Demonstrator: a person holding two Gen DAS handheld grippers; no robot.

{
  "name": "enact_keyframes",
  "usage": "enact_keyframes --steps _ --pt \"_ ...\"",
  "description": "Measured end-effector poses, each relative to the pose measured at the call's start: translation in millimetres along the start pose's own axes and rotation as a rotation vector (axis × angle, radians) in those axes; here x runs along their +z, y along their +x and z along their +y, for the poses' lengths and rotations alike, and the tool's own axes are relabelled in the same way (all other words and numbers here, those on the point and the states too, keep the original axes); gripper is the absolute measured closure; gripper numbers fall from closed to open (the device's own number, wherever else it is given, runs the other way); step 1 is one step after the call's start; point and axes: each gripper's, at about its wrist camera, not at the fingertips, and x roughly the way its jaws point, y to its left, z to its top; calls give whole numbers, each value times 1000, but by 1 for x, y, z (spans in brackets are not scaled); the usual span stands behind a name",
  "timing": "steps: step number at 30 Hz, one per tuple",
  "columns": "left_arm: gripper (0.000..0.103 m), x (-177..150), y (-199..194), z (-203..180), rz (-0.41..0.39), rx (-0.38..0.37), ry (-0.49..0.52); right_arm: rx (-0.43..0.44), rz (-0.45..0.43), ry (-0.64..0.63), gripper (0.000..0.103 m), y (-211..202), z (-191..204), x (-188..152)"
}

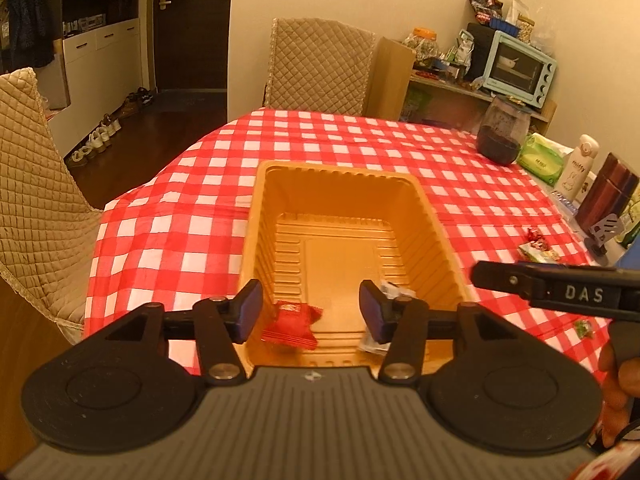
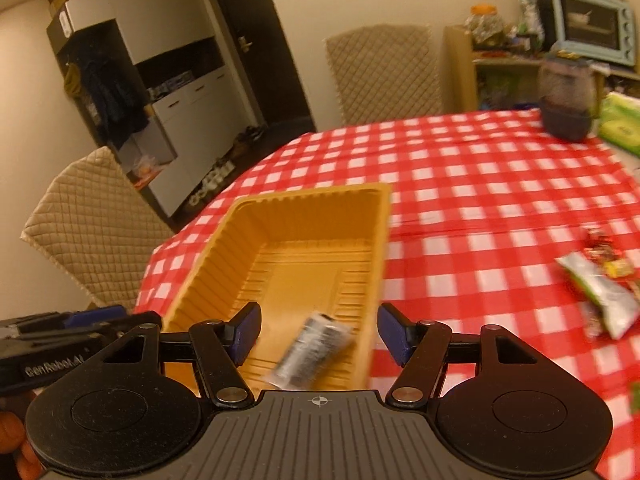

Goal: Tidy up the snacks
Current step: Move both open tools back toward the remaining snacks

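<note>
A deep golden-yellow ribbed plastic tray (image 1: 352, 216) is seen sitting on the red-and-white checked tablecloth (image 1: 176, 232), close to the table's near edge and towards its left side. Inside, by the tray's near wall, a red wrapped snack packet (image 1: 294, 324) is found lying on the floor of the tray. Beside it, in the near right corner, a silver-grey wrapped snack (image 2: 316, 348) is caught blurred and tilted; whether it is resting on the tray floor cannot be told.

The left gripper (image 1: 310, 312) is held above the tray's near end, its blue-padded jaws spread apart, nothing pinched between them; the red packet is framed in the gap but untouched. The right gripper (image 2: 318, 334) is poised over the same end, jaws likewise spread wide and empty, the silver snack seen below the gap with no pad pressed on it.

Further out, towards the table's right edge, a small scatter of loose snacks (image 2: 600, 280) is spotted on the cloth, a green-and-silver pouch among them, well apart from the tray. At the far right corner a dark glass jar (image 1: 505, 132) is stood beside a green tissue pack (image 1: 542, 158). Quilted beige chairs (image 1: 320, 68) are drawn up at the far and left edges.
</note>
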Motion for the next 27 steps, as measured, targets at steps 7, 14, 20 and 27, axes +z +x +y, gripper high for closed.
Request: enact_keyframes --steps 7,14,20,27 --pt "44 -10 -25 -35 -22 -43 9 -99 -48 25 39 -55 -22 -24" --pt "40 -21 -43 -74 -34 -98 19 -196 -74 73 39 -107 -54 -52" --pt "34 -29 -48 -106 -32 -138 36 -279 -81 102 39 -139 -81 -73" --pt "30 -36 -47 -135 -16 -182 71 -355 -94 121 38 -163 -107 -86"
